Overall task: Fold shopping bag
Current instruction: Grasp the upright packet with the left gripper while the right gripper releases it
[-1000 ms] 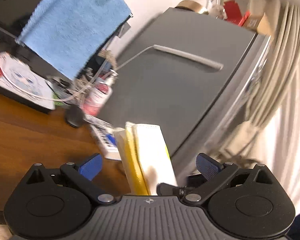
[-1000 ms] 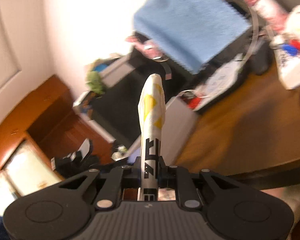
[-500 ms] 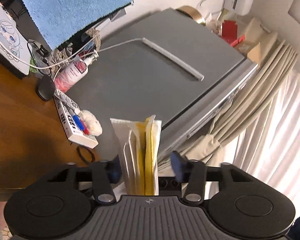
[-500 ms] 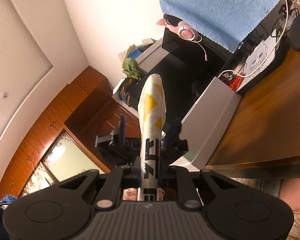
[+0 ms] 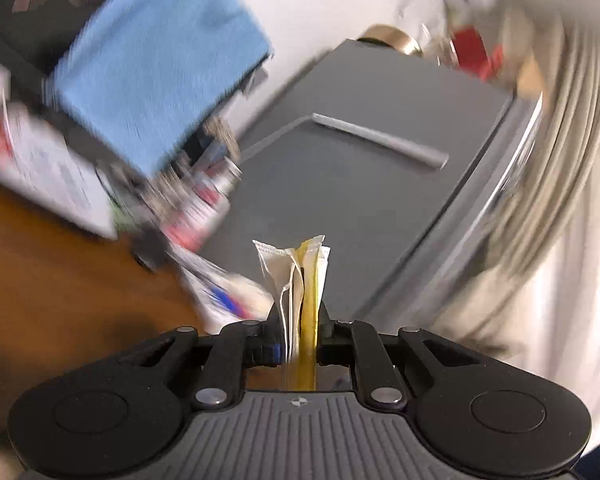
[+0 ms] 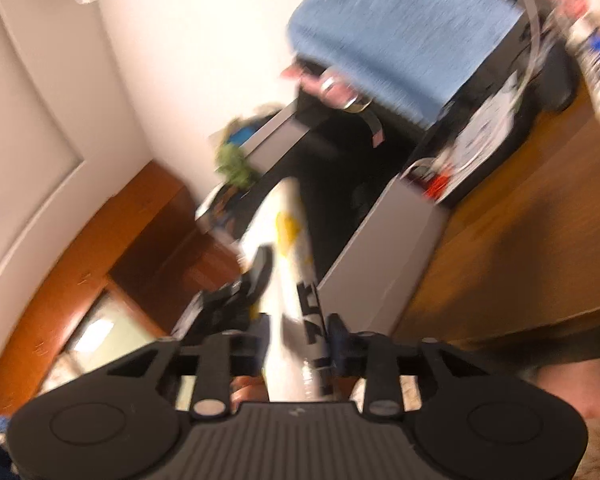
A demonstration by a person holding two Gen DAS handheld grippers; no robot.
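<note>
Gripping folded shopping bag [image 5: 300,280], left gripper [image 5: 298,330] clamped, right gripper [image 6: 298,340] clamped

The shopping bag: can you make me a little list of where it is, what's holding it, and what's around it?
bag: white and yellow shopping bag, folded narrow, held up in the air
left gripper: shut on the bag
right gripper: shut on the bag
behind: blue towel, grey fridge
below: brown table
picture: blurry
</note>
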